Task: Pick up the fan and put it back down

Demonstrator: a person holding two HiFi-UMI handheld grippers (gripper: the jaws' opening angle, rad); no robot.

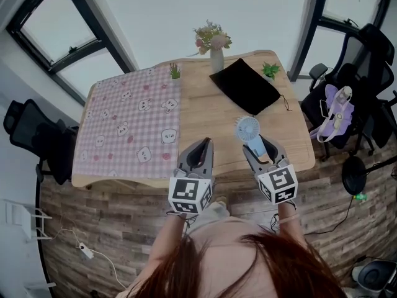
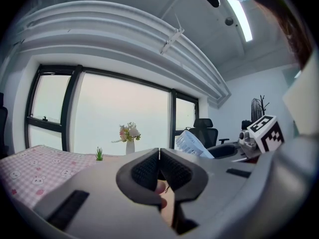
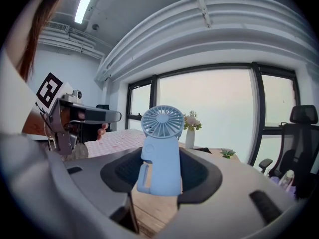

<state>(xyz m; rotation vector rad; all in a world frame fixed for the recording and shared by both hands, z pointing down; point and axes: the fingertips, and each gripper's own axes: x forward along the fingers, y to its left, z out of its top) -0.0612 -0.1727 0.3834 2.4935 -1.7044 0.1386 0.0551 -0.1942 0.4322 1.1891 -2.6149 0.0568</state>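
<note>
**Fan held upright in the right tongs at the bench's near edge**

The right tongs (image 1: 259, 148) grasp the pale blue fan (image 1: 247, 129) by its handle. Seen from the right gripper view, the dark pads of the right tongs (image 3: 160, 169) press on either side of the handle. The fan (image 3: 162, 133) stands upright between them, with its round grille on top and rising above the pads. Its foot hangs free, with bare wood showing under it. In the head view the fan sits over the near edge of the bench (image 1: 211, 113), towards the near right corner.

The left tongs (image 1: 206, 144) are clenched on nothing. In the left gripper view the tips of the left tongs (image 2: 159, 151) meet, with no object between them. They are held just beside the right tongs, at about the middle of the near edge.

A pink checked cloth (image 1: 130, 126) printed with small faces covers the left half of the bench. At the far edge stands a vase of flowers (image 1: 216, 58), with a small green plant (image 1: 175, 72) to its left. A black pouch (image 1: 245, 85) lies near the far right corner, and a second small plant (image 1: 270, 70) stands beside it. Black office chairs (image 1: 366, 61) stand off the right edge.
</note>
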